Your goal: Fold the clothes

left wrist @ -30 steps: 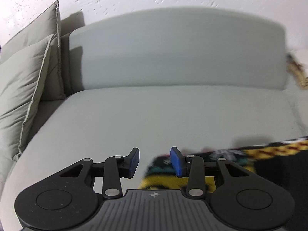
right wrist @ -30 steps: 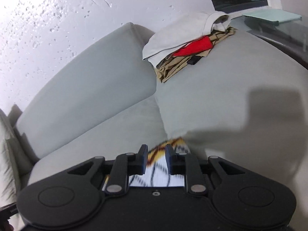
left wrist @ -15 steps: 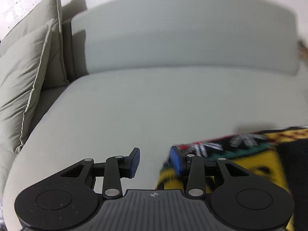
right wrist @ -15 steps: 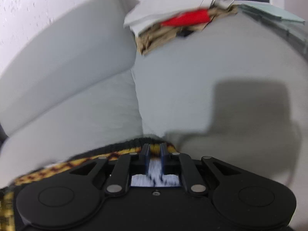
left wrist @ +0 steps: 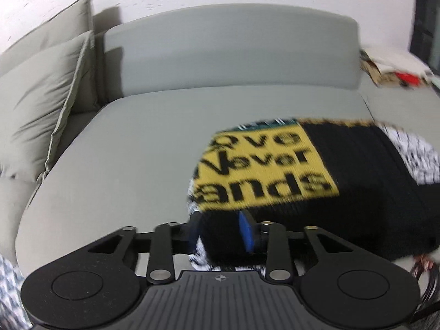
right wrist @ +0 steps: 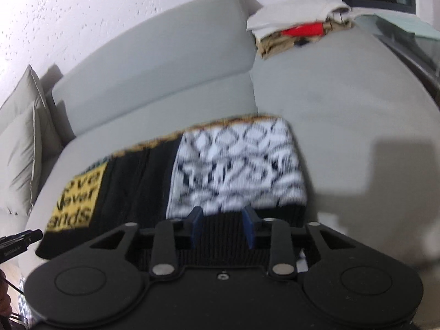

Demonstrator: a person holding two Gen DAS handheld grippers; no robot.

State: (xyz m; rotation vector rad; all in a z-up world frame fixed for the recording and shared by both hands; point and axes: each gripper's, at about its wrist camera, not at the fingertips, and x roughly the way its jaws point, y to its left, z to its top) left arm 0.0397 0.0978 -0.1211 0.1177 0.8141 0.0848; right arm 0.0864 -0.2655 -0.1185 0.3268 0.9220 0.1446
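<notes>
The knitted garment (left wrist: pixel 324 170) lies spread on the grey sofa seat (left wrist: pixel 132 154), folded at least once so that it shows a yellow panel with black lettering, a plain black band and a black-and-white diamond pattern side by side. It looks thick and soft, with some weight to it: it should drape and sag between two holds rather than keep a shape, and the ribbed black hem nearest the cameras seems the firmest place to take it. The knit is not slippery, so a pinch through both layers at the hem corners would probably carry it without sliding.

On the left, the left gripper (left wrist: pixel 221 232) points steeply down at the near-left corner of the garment. Its blue pads straddle the black hem just below the yellow panel and its jaws are closing, with the cloth between them; whether the pads press the fabric yet cannot be told through the blur.

On the right, the right gripper (right wrist: pixel 222 227) tilts down in much the same way over the near-right part, below the diamond pattern. The ribbed hem fills the gap between its pads, and its jaws are opening, so the hold looks loose at best.

Further right, on the sofa's far end, a stack of folded clothes (right wrist: pixel 299 27) sits well apart from the garment.
</notes>
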